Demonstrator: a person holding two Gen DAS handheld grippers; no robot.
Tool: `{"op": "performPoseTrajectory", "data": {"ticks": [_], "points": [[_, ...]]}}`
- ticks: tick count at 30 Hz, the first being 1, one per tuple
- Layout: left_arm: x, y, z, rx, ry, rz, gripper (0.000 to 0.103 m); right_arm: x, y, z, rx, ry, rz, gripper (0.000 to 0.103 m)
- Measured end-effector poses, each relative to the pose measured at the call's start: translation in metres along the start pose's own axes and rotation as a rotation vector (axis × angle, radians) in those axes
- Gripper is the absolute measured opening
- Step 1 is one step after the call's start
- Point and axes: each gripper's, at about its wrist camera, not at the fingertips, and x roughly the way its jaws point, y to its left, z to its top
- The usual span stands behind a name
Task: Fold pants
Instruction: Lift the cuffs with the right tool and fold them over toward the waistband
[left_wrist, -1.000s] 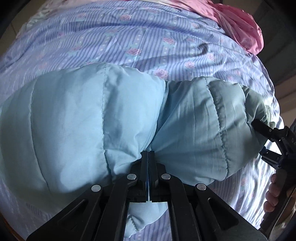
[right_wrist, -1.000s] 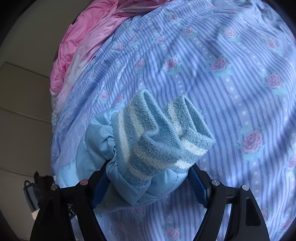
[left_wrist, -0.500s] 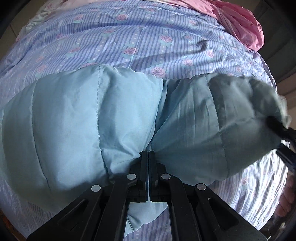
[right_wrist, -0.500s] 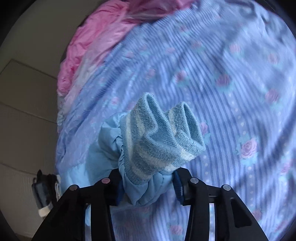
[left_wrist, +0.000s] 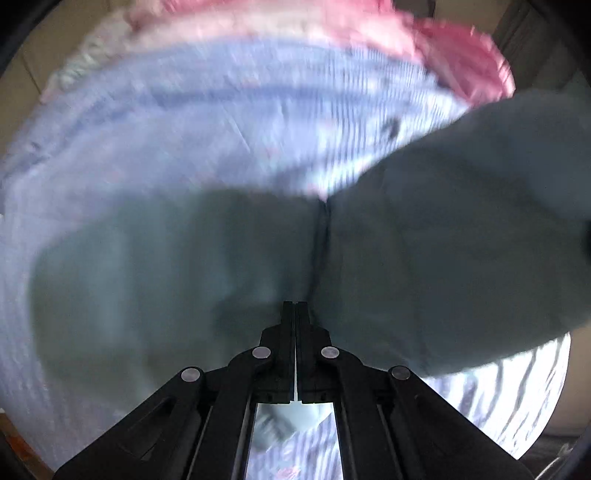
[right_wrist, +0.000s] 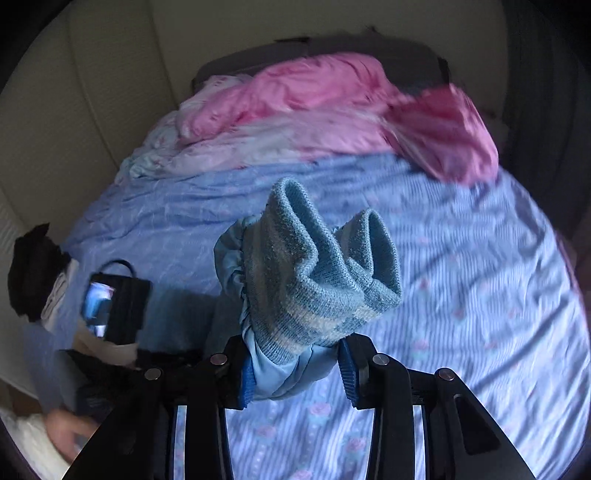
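A home bedroom. A bed (right_wrist: 480, 295) fills the view, covered by a blue striped sheet (right_wrist: 498, 332) printed with roses. A crumpled pink blanket (right_wrist: 314, 96) lies along the far edge of the bed, and plain pale walls (right_wrist: 92, 92) stand behind it.

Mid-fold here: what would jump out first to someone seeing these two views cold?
The striped knit cuffs of the padded pale-blue pants, bunched upright in the right hand-held gripper over the blue floral sheet. Then the pants filling the blurred left view, pinched in the left hand-held gripper, and the pink bedding beyond.
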Motion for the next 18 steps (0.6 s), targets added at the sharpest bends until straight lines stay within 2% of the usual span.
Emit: {"op": "performPoseTrajectory", "data": {"ticks": [2,3,6,9,18], "points": [[-0.025,0.014,0.0,-0.045,-0.045,-0.013,0.02,-0.006,0.012,0.008,-0.025,-0.007,-0.015,0.038],[-0.039,0.024,-0.002,-0.069,-0.07,-0.017,0.023,-0.008,0.02,0.011,-0.039,-0.006,-0.024,0.038],[-0.064,0.051,-0.007,-0.097,-0.107,-0.012,0.023,-0.01,0.043,0.014,-0.071,-0.003,-0.037,0.038],[-0.08,0.082,-0.019,-0.117,-0.111,0.01,0.023,-0.013,0.069,0.013,-0.121,-0.003,-0.049,0.038],[-0.095,0.164,-0.05,-0.192,-0.1,0.013,0.023,0.001,0.173,0.009,-0.282,0.019,-0.056,0.038]]}}
